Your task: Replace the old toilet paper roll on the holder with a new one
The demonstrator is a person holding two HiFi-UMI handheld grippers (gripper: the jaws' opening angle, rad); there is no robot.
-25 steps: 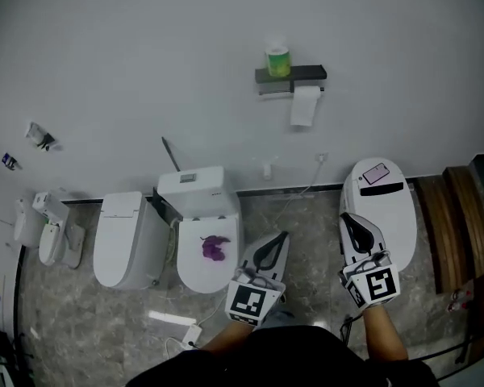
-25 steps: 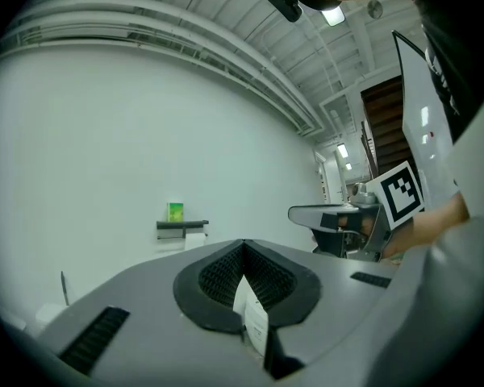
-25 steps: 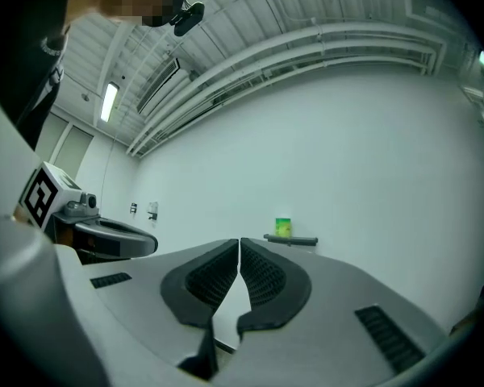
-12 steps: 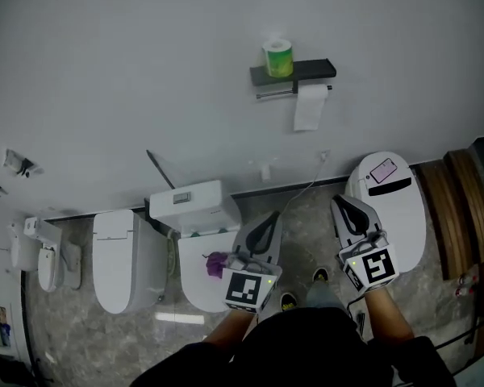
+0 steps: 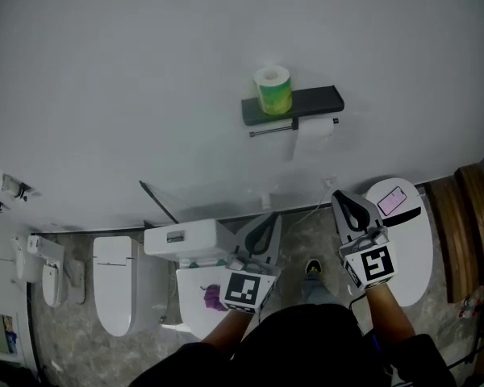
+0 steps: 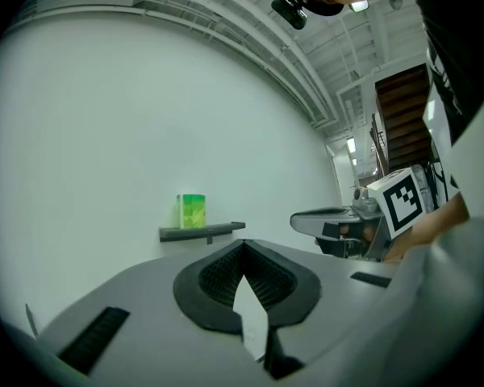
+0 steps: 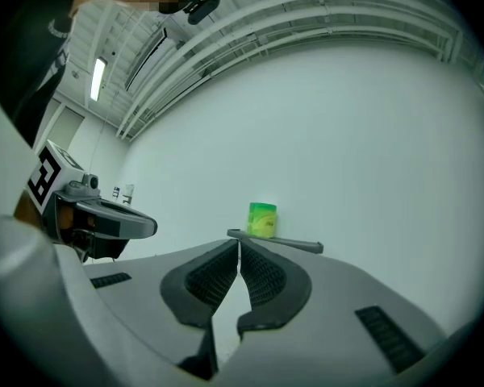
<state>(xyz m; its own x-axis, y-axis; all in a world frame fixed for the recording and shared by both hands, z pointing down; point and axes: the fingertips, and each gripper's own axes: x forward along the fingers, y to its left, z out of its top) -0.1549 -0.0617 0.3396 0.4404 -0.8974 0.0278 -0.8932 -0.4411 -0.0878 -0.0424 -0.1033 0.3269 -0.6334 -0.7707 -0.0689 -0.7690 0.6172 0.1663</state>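
A new roll in a green wrapper (image 5: 273,89) stands upright on the dark shelf of the wall holder (image 5: 306,101). The old white roll (image 5: 310,138) hangs on the bar under that shelf, with a strip of paper hanging down. My left gripper (image 5: 273,220) and right gripper (image 5: 341,200) are both well short of the wall, level, pointing at the holder. Both are shut and hold nothing. The left gripper view shows its shut tips (image 6: 243,244) below the green roll (image 6: 192,211). In the right gripper view the shut tips (image 7: 239,244) sit under the green roll (image 7: 262,219).
A white toilet (image 5: 185,240) with a purple thing (image 5: 212,297) on its lid stands below my left gripper. Another toilet (image 5: 117,285) is further left. A third toilet (image 5: 403,240) at the right carries a phone (image 5: 391,201). Wooden steps (image 5: 468,216) line the right edge.
Both grippers have moved together toward the wall holder, which now looks larger and nearer. Their jaws stay shut. The toilets have slid down and left in the head view.
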